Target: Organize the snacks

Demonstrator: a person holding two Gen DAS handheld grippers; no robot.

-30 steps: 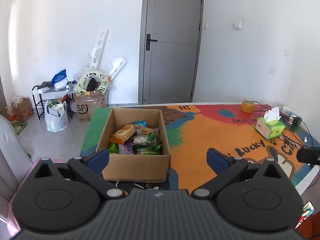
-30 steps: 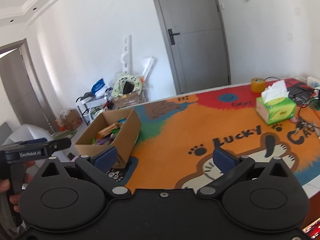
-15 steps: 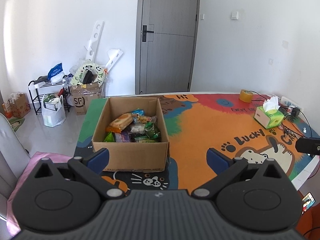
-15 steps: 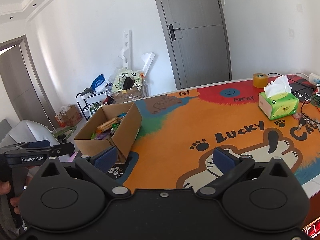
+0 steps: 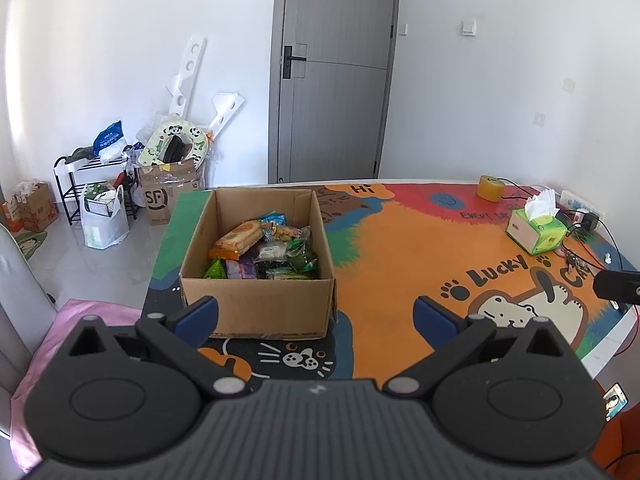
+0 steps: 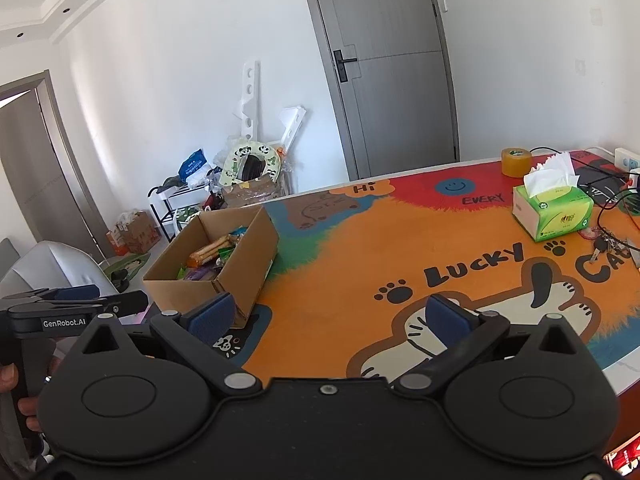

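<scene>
holding crinkly snack packets (image 5: 264, 254), a square cardboard box (image 5: 256, 304) sits open.

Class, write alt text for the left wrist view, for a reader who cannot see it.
An open cardboard box holding mixed snack packets sits on a colourful cartoon table mat, just ahead of the open, empty left gripper. A green tissue box and tape roll stand far right; a grey door is behind.

Quick headcount of the table stuff

One cardboard box (image 5: 256, 300) at about 10 o'clock, with a pile of snack packets (image 5: 264, 252) inside, too jumbled to count. One green tissue box (image 5: 536, 232) and one tape roll (image 5: 491, 188) out at 2 o'clock. Two grippers, left (image 5: 316, 318) and right (image 6: 328, 318).
</scene>
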